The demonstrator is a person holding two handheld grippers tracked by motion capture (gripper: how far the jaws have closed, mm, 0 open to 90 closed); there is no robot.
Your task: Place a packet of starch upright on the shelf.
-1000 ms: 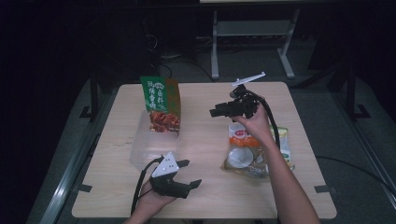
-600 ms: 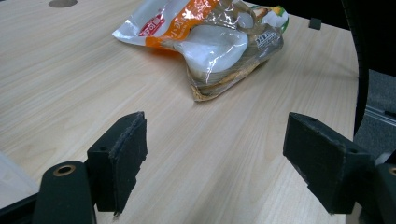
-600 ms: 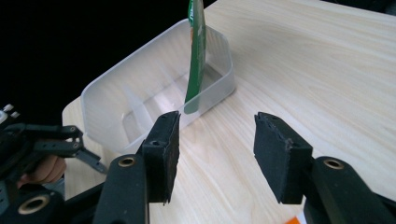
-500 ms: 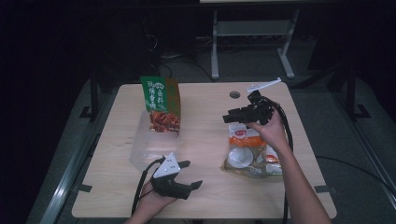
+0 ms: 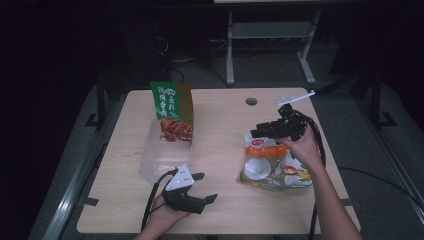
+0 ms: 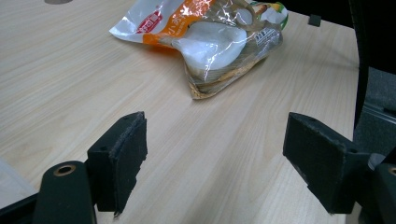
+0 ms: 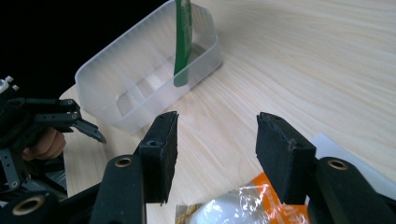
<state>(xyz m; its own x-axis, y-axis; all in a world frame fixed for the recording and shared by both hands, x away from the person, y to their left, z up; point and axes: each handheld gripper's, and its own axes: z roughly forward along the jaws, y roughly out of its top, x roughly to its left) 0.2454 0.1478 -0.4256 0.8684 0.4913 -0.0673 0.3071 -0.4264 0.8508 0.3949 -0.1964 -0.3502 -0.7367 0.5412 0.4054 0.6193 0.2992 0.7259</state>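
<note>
- The right gripper [image 5: 257, 133] hovered above the near top edge of a crinkled clear plastic snack bag with an orange-and-white label [image 5: 272, 165], which lay flat on the right half of the pale wood-grain table [image 5: 220, 125].
- Its jaws stood spread apart with nothing between them; in the right gripper view the bag [image 7: 243, 210] showed just below the two black pads [image 7: 166, 154].
- The left gripper [image 5: 202, 187] rested low at the near edge of the table, held in the person's left hand [image 5: 162, 217], well apart from the bag.
- Its jaws were likewise spread wide and empty, pointing across the bare wood toward the bag [image 6: 210, 46].
- A translucent rectangular plastic container with inner dividers [image 5: 157, 160] sat on the left half of the table, just beside the left gripper.
- A tall green pouch printed with a picture of red-brown meat [image 5: 172, 112] stood upright in the container's far end.
</note>
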